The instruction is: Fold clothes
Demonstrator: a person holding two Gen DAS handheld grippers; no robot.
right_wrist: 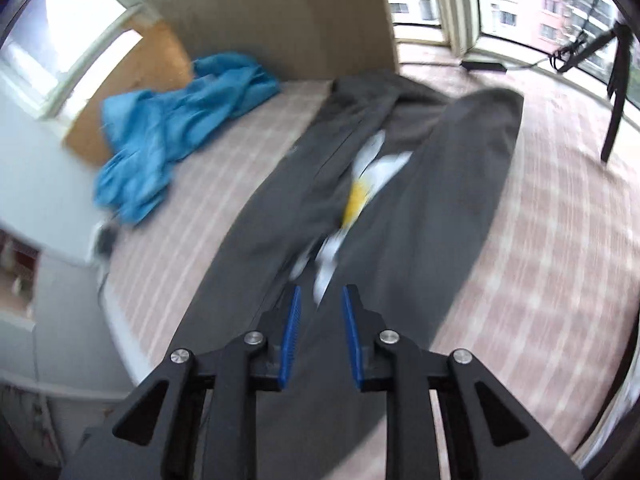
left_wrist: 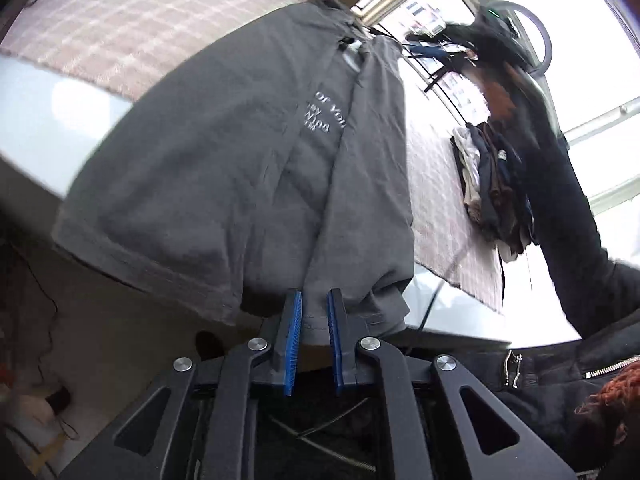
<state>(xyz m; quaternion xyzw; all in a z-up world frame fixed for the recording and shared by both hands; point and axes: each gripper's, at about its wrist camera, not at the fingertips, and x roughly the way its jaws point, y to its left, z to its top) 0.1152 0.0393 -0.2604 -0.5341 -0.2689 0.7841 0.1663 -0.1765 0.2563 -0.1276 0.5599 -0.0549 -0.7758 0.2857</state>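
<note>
A dark grey T-shirt (left_wrist: 224,168) with white lettering lies on the pink checked cover (left_wrist: 120,28), its sides folded inward. Its hem hangs over the near edge. My left gripper (left_wrist: 314,316) is shut on that hem, with the stitched edge showing between the blue pads. In the right wrist view the same shirt (right_wrist: 440,200) stretches away, blurred, with a white and yellow print in the gap between its folded sides. My right gripper (right_wrist: 320,308) hovers over its near end, pads a little apart with nothing pinched. It also shows raised and blurred as the right gripper (left_wrist: 500,36) near the window.
A crumpled blue garment (right_wrist: 168,128) lies at the far left by a wooden board (right_wrist: 280,12). A stack of folded clothes (left_wrist: 492,184) sits right of the shirt. A person's black sleeve (left_wrist: 572,220) crosses on the right. A black stand (right_wrist: 616,92) is by the windows.
</note>
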